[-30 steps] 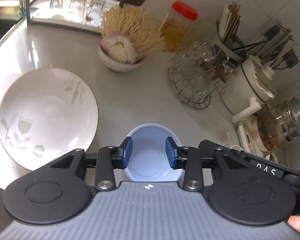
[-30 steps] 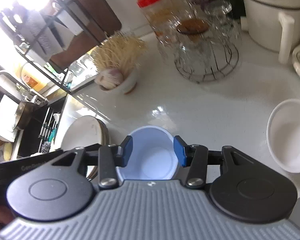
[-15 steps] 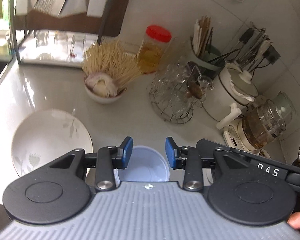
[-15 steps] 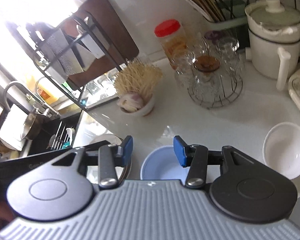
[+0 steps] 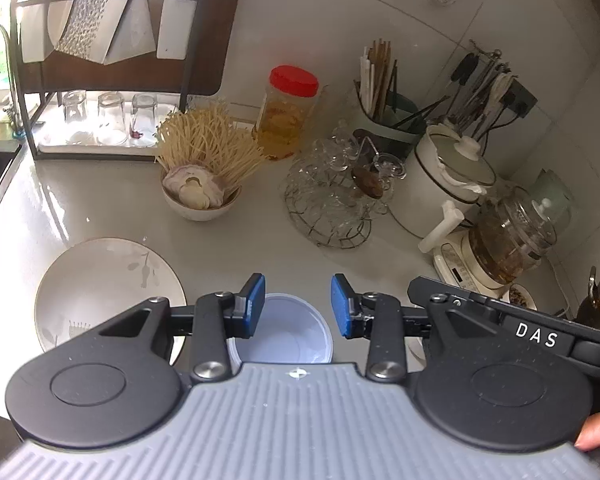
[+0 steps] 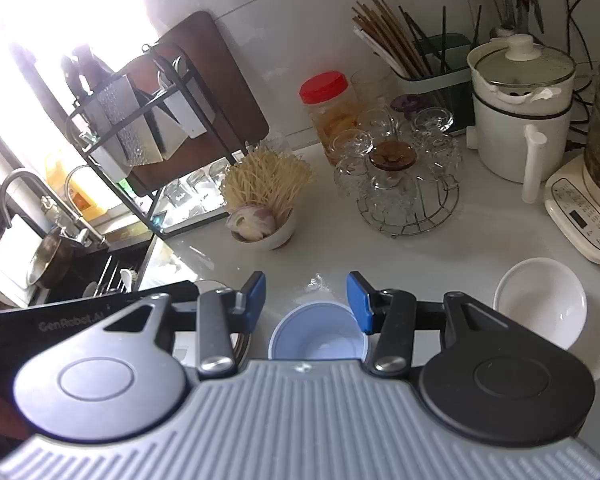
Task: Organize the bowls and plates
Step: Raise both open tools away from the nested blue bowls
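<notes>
A pale blue bowl [image 5: 286, 334] sits on the white counter, seen from above in both wrist views [image 6: 318, 336]. My left gripper [image 5: 298, 305] hangs open well above it, nothing between its blue pads. My right gripper [image 6: 306, 300] is also open and empty, high over the same bowl. A white plate with a grey flower pattern [image 5: 96, 280] lies left of the blue bowl. A small white bowl [image 6: 540, 304] rests on the counter to the right. The right gripper's body [image 5: 512, 328] shows in the left wrist view.
At the back stand a bowl of enoki mushrooms [image 5: 202, 172], a red-lidded jar [image 5: 288, 112], a wire rack of glass cups [image 5: 332, 196], a white pot [image 5: 448, 184], a glass kettle [image 5: 512, 236] and a dish rack [image 5: 100, 64]. The sink [image 6: 60, 248] lies left.
Both grippers have risen away from the counter, so the blue bowl and plate look smaller and more of the back wall shows. Jaw gaps are unchanged.
</notes>
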